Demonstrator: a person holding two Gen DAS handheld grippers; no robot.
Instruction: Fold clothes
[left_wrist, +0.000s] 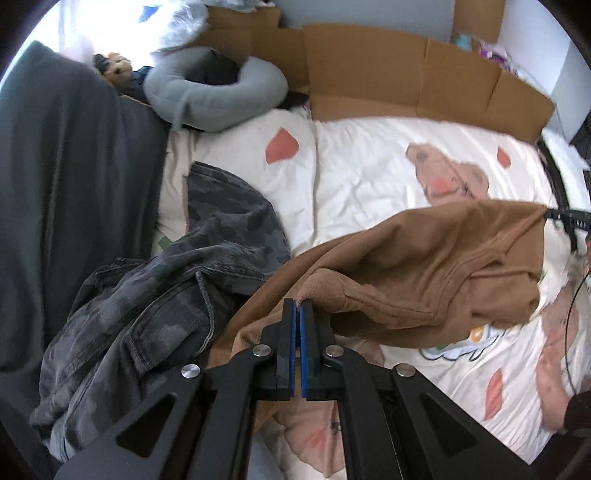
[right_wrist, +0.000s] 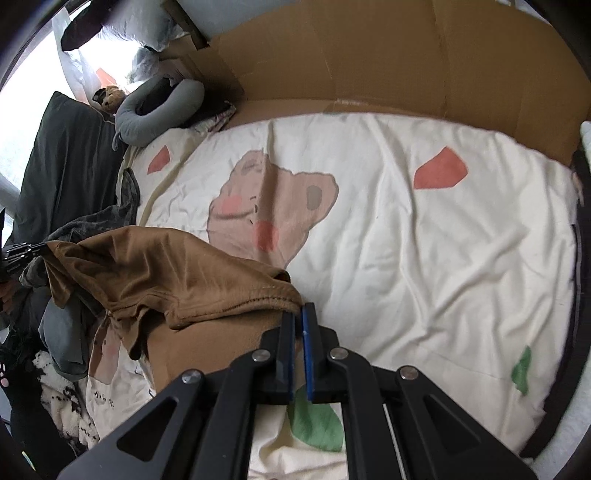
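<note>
Brown garment lower part hidden behind left gripper. Bear-print quilt partly covered by garment, cut at frame edge. Camouflage clothing heaped, type unclear.

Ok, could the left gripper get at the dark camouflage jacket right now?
Probably not yet: the left gripper is shut on the brown fleece garment. The camouflage jacket lies uncovered beside it.

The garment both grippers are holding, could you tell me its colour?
Plain tan-brown garment, clearest in the left wrist view.
</note>
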